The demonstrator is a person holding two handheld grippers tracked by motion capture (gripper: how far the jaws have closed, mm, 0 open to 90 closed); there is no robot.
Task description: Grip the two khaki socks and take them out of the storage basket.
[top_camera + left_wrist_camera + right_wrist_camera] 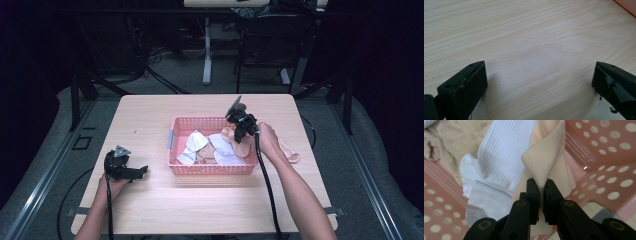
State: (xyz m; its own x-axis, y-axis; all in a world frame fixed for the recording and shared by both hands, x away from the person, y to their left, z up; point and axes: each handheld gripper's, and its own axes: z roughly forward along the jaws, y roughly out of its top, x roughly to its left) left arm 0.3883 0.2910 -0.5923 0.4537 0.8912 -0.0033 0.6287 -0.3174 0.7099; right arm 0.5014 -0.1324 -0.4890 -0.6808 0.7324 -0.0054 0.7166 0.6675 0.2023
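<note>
A pink perforated basket sits mid-table and holds several socks, white and beige. My right gripper reaches into its right end, shut on a fold of a peach sock. In the right gripper view the jaws pinch that peach sock, which stands up in a peak over the basket wall. A white ribbed sock lies just beside it. My left gripper rests low on the table left of the basket. It is open, with bare wood between the jaws.
Another peach sock lies on the table right of the basket, behind my right hand. A tan knitted sock fills the basket's far corner. The wooden table extends around the basket; chairs and desk legs stand beyond it.
</note>
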